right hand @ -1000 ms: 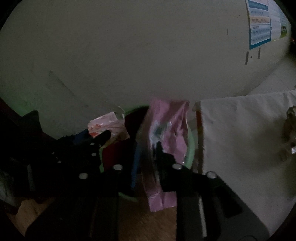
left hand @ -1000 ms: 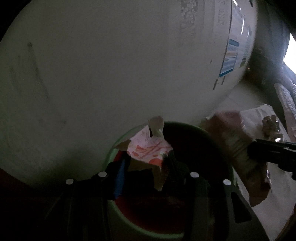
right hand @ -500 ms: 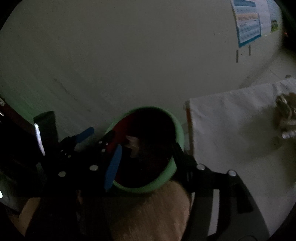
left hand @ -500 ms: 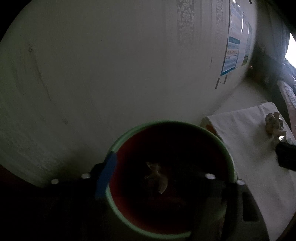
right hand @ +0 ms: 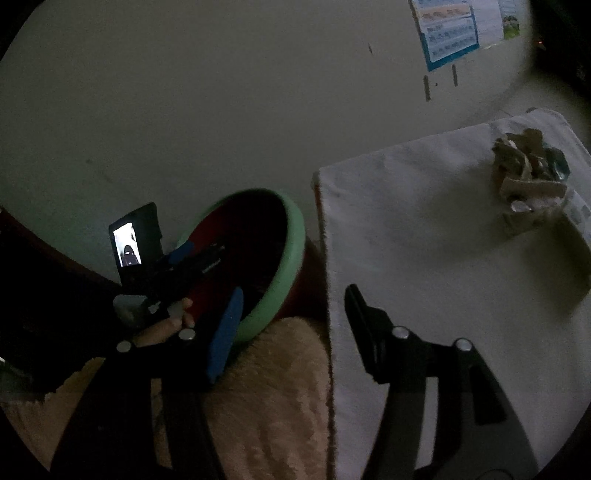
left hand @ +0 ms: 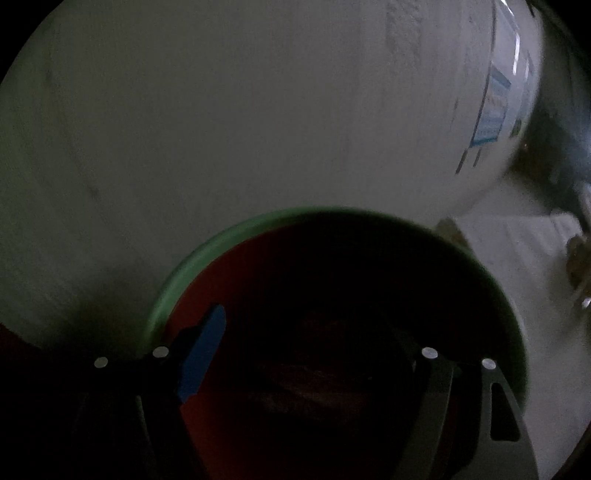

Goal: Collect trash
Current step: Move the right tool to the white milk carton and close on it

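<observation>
A red trash bin with a green rim (left hand: 229, 236) fills the lower middle of the left wrist view; its inside is dark. My left gripper (left hand: 314, 343) is open and empty above the bin's mouth. In the right wrist view the bin (right hand: 288, 251) stands left of a white-covered table (right hand: 424, 221). My right gripper (right hand: 291, 314) is open and empty, between the bin and the table edge. A crumpled pile of paper trash (right hand: 528, 173) lies at the table's far right. The left gripper (right hand: 199, 258) also shows over the bin.
A pale wall (right hand: 221, 92) stands behind the bin, with a blue poster (right hand: 447, 33) at upper right. A beige fuzzy cloth (right hand: 273, 398) lies below the bin. The trash pile shows blurred in the left wrist view (left hand: 576, 258).
Both grippers let go of their wrappers, which dropped into the bin. The right gripper then drew back to the right, toward the table. The left gripper stays over the bin.
</observation>
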Demonstrator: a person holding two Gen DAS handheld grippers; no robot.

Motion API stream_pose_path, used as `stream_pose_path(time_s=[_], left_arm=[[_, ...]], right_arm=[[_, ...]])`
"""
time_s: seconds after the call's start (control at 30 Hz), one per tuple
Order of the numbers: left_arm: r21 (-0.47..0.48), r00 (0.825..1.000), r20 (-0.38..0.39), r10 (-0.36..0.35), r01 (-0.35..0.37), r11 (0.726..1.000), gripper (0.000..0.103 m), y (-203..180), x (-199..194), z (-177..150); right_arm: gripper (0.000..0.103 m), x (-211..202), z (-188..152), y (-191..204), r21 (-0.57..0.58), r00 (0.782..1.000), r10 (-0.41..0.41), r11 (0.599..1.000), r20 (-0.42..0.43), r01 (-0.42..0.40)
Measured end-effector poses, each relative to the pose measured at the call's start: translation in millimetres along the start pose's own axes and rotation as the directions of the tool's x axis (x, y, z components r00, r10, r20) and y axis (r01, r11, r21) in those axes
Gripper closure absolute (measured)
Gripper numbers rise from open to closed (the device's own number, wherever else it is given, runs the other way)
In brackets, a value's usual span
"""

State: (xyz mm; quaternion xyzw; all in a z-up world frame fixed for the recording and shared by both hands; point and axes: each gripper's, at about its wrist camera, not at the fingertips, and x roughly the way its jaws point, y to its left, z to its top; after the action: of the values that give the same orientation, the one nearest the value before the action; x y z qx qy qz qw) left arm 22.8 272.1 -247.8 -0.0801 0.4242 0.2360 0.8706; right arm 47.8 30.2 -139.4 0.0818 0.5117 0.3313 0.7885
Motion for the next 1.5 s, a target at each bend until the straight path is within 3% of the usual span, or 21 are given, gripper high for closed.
stream_pose_path(time_s=[0.3, 0.4, 0.5, 0.63, 0.67, 0.73, 0.83, 0.93, 0.97, 1.07, 1.17, 1.3, 1.4, 1.43, 1.5], left_arm=[[0.093, 0.988, 0.067, 0.141, -0.147, 0.985, 0.028, -8.7, -5.1, 8.3], [0.120, 0.985, 0.077, 0.154, -0.162, 0.979, 0.028, -8.7, -5.8, 8.9], [0.148, 0.983, 0.093, 0.157, -0.170, 0.974, 0.028, -11.6, -7.5, 10.7], [0.224, 0.973, 0.124, 0.197, -0.221, 0.949, 0.028, -11.1, -8.3, 3.2], [0.238, 0.972, 0.120, 0.203, -0.226, 0.945, 0.028, -10.3, -7.4, 1.2], [0.245, 0.978, 0.081, 0.190, -0.204, 0.948, 0.028, -3.1, -2.6, -3.1], [0.228, 0.982, 0.055, 0.183, -0.191, 0.955, 0.026, 1.1, 2.7, -2.6], [0.190, 0.984, 0.030, 0.178, -0.180, 0.965, 0.022, 5.5, 1.8, -2.3], [0.193, 0.981, 0.032, 0.189, -0.192, 0.962, 0.022, 4.3, 1.5, -2.8], [0.214, 0.971, 0.063, 0.231, -0.239, 0.947, 0.022, -5.8, -7.5, -1.6], [0.221, 0.975, 0.102, 0.200, -0.218, 0.951, 0.022, -20.4, -24.3, -1.5], [0.238, 0.980, 0.152, 0.131, -0.165, 0.957, 0.020, -48.0, -51.3, 4.7], [0.259, 0.980, 0.187, 0.061, -0.109, 0.960, 0.018, -75.7, -72.7, 11.8], [0.278, 0.980, 0.198, 0.023, -0.078, 0.958, 0.018, -87.1, -80.9, 14.5], [0.321, 0.976, 0.209, -0.055, -0.015, 0.947, 0.018, -108.8, -94.8, 18.4]], right_arm=[[0.047, -1.7, -10.8, -26.2, 0.037, 0.999, -0.033, 0.999, -0.008, 0.033], [0.047, -8.8, -12.6, -45.6, 0.044, 0.996, -0.085, 0.995, 0.000, 0.085], [0.047, -20.6, -9.2, -79.9, 0.045, 0.982, -0.189, 0.981, 0.012, 0.188], [0.047, -42.9, 8.2, -143.1, 0.054, 0.926, -0.378, 0.925, 0.019, 0.377], [0.042, -48.1, 14.2, -161.1, 0.060, 0.909, -0.418, 0.907, 0.007, 0.416], [0.033, -51.2, 25.9, -191.6, 0.048, 0.878, -0.477, 0.877, -0.040, 0.478], [0.032, -40.5, 40.6, -229.0, -0.027, 0.822, -0.550, 0.833, -0.145, 0.553], [0.025, -24.0, 50.5, -257.9, -0.090, 0.785, -0.564, 0.822, -0.255, 0.562], [0.019, -20.7, 53.0, -262.6, -0.115, 0.776, -0.573, 0.818, -0.264, 0.564], [0.017, -14.2, 58.1, -272.8, -0.166, 0.758, -0.583, 0.812, -0.293, 0.560], [0.017, -8.8, 63.3, -285.6, -0.205, 0.730, -0.603, 0.797, -0.322, 0.568], [0.017, -6.9, 67.9, -301.3, -0.188, 0.720, -0.601, 0.797, -0.347, 0.574], [0.028, -6.3, 64.8, -305.1, -0.204, 0.709, -0.619, 0.784, -0.338, 0.587], [0.029, -8.5, 62.6, -304.5, -0.200, 0.716, -0.618, 0.784, -0.324, 0.587], [0.033, -16.9, 56.5, -302.6, -0.155, 0.760, -0.571, 0.819, -0.311, 0.552]])
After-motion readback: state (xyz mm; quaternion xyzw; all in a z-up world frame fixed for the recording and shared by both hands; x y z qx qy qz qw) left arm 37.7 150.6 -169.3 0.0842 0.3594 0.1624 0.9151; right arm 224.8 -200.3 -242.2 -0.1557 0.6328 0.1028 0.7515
